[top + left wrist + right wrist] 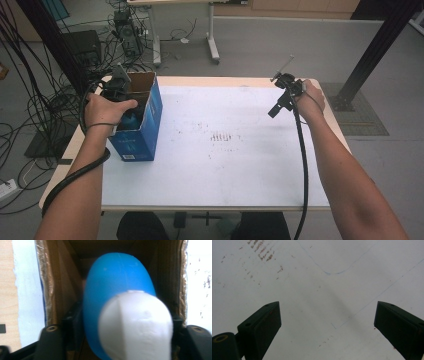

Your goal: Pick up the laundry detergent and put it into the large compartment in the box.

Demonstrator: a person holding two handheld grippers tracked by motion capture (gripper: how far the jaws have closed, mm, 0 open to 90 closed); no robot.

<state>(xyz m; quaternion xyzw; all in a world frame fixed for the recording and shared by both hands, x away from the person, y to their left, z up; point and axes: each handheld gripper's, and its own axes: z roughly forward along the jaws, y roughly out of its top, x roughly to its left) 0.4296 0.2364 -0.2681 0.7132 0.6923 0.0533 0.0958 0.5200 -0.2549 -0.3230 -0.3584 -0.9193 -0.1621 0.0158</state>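
Most of the white counter (215, 165) is left bare. One blue cardboard box (142, 125) is stood at its left edge. Inside, a blue-and-white plastic bottle (117, 297) is seen between the left gripper's (120, 95) fingers; contact cannot be told. The right gripper's (327, 322) fingers are spread wide, holding nothing.

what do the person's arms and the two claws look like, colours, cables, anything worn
Both forearms are bare, with no sleeves in the high view. The left claw is black with a grey plate on top, and a thick black cable loops from it around the forearm. The right claw is also black, with a thin grey rod sticking up and a black cable trailing along the arm. In the right gripper view its jaws are flat, dark wedge-shaped blocks.
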